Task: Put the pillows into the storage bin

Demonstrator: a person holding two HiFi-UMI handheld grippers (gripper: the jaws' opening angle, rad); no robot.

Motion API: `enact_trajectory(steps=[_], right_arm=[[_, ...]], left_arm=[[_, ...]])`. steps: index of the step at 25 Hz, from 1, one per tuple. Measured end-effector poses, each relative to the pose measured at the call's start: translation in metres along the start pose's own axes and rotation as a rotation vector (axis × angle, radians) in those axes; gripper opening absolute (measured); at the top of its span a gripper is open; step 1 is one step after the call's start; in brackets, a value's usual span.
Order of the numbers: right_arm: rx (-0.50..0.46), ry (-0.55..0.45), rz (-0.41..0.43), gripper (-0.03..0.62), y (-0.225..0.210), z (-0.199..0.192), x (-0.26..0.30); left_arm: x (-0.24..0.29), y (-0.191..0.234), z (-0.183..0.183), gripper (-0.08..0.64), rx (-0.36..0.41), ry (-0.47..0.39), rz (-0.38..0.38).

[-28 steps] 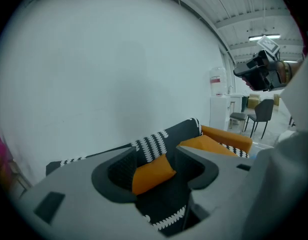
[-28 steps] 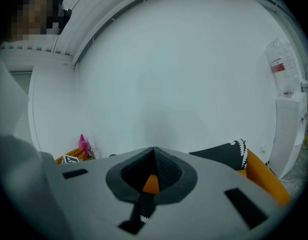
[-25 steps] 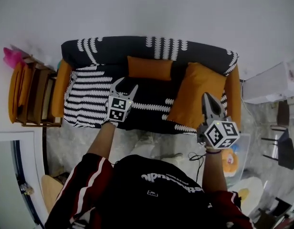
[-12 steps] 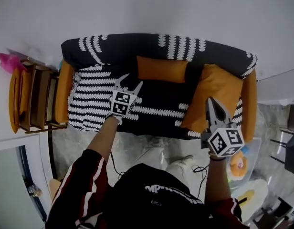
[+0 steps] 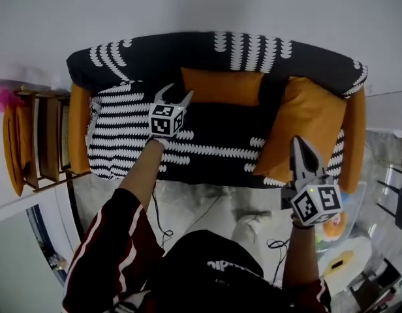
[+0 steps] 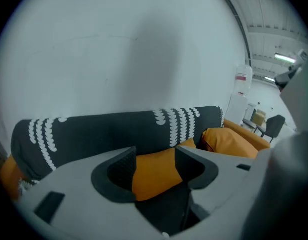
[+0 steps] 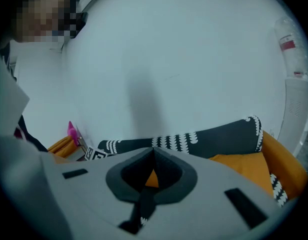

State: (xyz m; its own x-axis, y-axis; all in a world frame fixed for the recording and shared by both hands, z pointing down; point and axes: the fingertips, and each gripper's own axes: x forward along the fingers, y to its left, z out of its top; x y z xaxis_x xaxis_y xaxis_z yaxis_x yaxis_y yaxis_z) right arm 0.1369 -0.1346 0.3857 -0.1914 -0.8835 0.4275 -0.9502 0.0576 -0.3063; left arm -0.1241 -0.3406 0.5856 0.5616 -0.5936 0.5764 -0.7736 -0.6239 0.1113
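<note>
White wall backs the sofa, whose black-and-white patterned cover fills the middle of the head view. One orange rectangular pillow leans on the backrest at upper centre. A larger orange pillow slumps against the sofa's right end. My left gripper hangs over the seat just left of the rectangular pillow, jaws spread and holding nothing; that pillow shows between them but apart from them. My right gripper sits at lower right, over the larger pillow's lower edge, jaws pressed together and empty. At far left stands a wooden shelf.
</note>
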Motion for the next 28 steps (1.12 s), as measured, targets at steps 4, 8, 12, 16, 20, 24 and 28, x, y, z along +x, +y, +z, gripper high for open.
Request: enact_trajectory(steps=[4,8,12,16,20,24,28], right_arm=[[0.018,0.038,-0.016,0.003,-0.016,-0.025,0.016],[0.016,0.092,-0.034,0.003,-0.029,-0.063,0.026],[0.014,0.147,-0.05,0.003,-0.029,-0.115,0.044],[0.039,0.184,-0.063,0.003,-0.024,-0.147,0.046],[0.04,0.212,-0.075,0.003,-0.025,-0.163,0.036],[0.051,0.208,-0.088,0.003,-0.039,-0.161,0.019],[0.063,0.209,-0.093,0.003,-0.048,-0.165,0.007]], left_arm=[[0.047,0.023,-0.013,0.23,-0.08,-0.002,0.006],[0.085,0.04,-0.041,0.23,-0.096,0.026,0.016],[0.119,0.078,-0.079,0.23,-0.225,0.028,0.038],[0.143,0.105,-0.098,0.235,-0.393,0.004,0.026],[0.159,0.103,-0.088,0.264,-0.448,-0.013,-0.029],[0.175,0.084,-0.078,0.27,-0.44,0.01,-0.033],[0.182,0.073,-0.08,0.268,-0.459,0.025,-0.018]])
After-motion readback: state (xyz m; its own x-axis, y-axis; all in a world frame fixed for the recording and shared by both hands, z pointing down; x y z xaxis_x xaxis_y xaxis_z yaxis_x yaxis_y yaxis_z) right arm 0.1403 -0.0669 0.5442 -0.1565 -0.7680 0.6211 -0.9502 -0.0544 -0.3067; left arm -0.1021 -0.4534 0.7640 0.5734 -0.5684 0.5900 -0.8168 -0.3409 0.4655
